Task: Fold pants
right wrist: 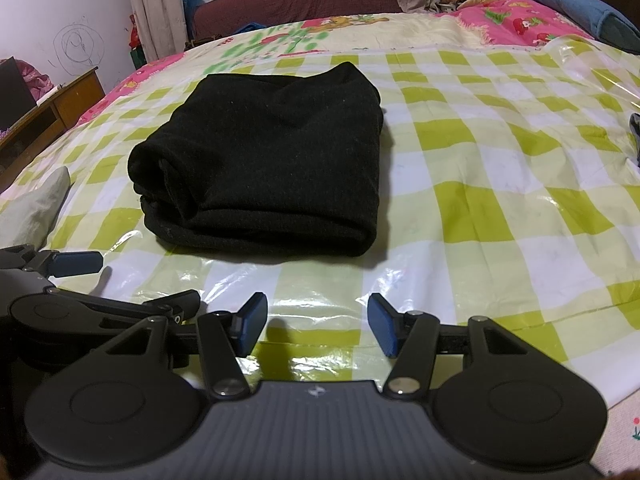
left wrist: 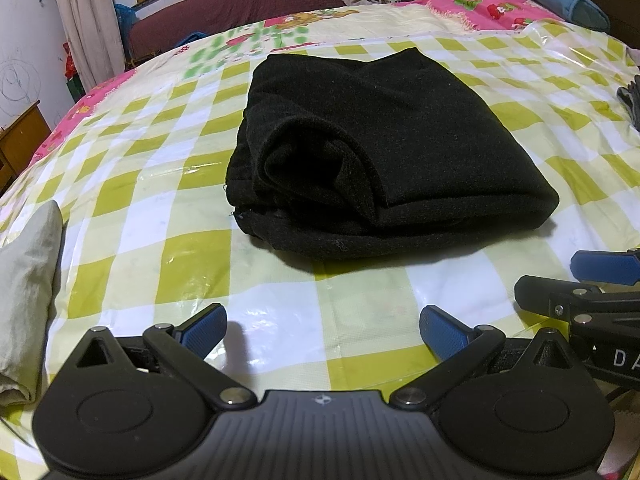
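Black pants (left wrist: 360, 152) folded into a compact bundle, lying on the checked plastic sheet (left wrist: 168, 216) over the bed, ahead of both sets of fingers and apart from them. Left gripper (left wrist: 323, 332) spread wide, nothing between the fingers. Right gripper (right wrist: 317, 326) about half open, likewise empty. Both parked side by side short of the bundle, clear of the cloth, so the folds lie undisturbed. Judged complete or nearly so. Pale cloth (left wrist: 28, 280) left of the left fingers, untouched.
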{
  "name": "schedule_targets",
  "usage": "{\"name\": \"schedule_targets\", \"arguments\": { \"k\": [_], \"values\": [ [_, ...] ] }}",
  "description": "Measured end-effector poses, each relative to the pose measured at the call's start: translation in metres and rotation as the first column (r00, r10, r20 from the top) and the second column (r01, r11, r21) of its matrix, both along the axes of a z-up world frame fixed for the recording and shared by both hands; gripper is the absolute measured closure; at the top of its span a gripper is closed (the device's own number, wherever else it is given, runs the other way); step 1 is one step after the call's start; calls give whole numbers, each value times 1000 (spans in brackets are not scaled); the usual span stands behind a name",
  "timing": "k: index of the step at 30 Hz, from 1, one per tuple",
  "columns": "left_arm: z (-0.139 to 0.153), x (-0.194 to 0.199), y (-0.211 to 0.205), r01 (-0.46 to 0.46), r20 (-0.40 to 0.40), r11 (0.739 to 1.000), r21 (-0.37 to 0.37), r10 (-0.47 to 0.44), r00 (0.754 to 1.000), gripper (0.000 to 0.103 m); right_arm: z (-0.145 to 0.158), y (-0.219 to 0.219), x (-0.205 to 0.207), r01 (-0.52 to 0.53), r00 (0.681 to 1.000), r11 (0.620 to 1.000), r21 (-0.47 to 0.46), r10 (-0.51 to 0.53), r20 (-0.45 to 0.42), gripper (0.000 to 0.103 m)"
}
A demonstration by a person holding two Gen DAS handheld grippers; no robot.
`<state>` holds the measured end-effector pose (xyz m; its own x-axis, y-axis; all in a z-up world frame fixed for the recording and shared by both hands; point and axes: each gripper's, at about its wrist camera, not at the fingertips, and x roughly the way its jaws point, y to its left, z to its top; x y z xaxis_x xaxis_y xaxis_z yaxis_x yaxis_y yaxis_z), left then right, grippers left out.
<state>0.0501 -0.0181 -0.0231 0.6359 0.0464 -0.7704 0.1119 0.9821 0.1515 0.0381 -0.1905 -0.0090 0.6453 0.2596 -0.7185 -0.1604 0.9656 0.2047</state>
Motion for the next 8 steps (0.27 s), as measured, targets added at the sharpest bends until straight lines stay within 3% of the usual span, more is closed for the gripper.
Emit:
{"name": "schedule_targets", "arguments": {
  "k": [8],
  "values": [
    [0,0,0,1,2,1000,4,-1,1000,0,-1,-1,-1,0,1000,1000,1,0,-2,45]
  ]
}}
